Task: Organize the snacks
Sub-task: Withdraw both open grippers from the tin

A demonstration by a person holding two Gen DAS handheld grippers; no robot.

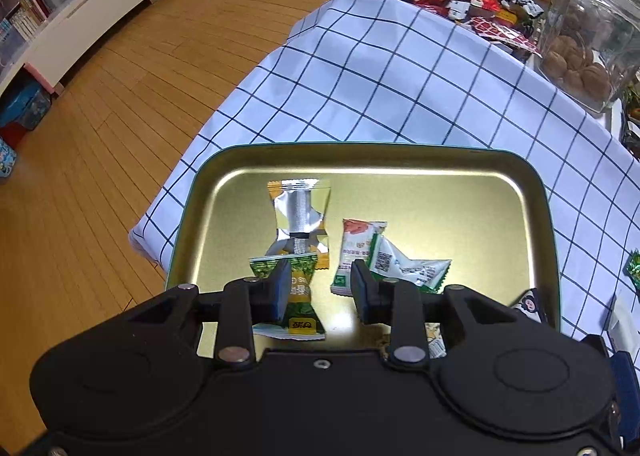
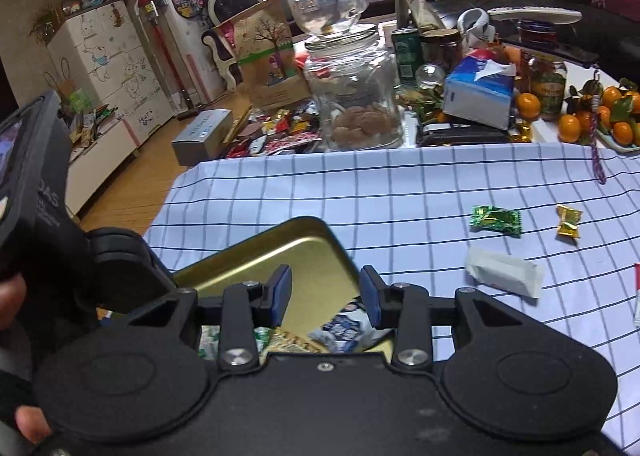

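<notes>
Two tools (image 1: 320, 288) (image 2: 326, 296), three tabletop snacks (image 2: 496, 219).

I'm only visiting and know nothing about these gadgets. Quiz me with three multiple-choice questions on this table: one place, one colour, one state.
1. What colour is the tray inside? A gold B red C white
2. Where does the green-wrapped sweet lie? A in the tray B on the checked cloth C in a jar
3. How do the right gripper's jaws stand? A shut on a packet B open, empty C shut, empty
Answers: A, its floor shines gold; B, it lies on bare cloth right of the tray; B, a clear gap shows between them.
</notes>
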